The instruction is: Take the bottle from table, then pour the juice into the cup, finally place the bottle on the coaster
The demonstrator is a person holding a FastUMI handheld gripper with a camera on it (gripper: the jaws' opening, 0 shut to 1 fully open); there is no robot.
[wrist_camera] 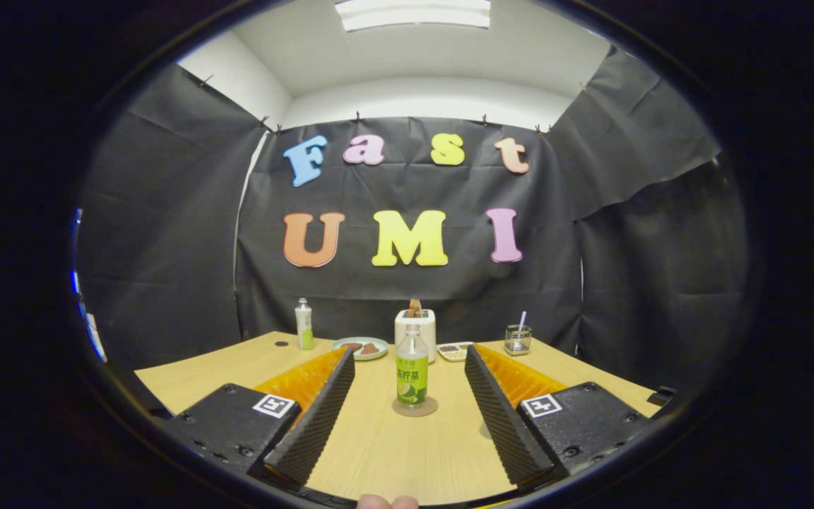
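A clear bottle [412, 371] with a green label and a little liquid at the bottom stands upright on a round coaster [415, 408] on the wooden table [407, 452]. My gripper [410, 353] is open, its fingers spread wide on either side of the bottle and touching nothing. The bottle sits in the gap between the far halves of the fingers. A small clear glass cup [517, 340] with a thin stick in it stands beyond the right finger, near the table's back edge.
Behind the bottle stands a white boxy appliance [415, 325]. A plate with food [360, 348] and a small tray [453, 350] flank it. A second bottle [304, 324] stands at the back left. Fingertips of a hand [387, 502] show at the near edge.
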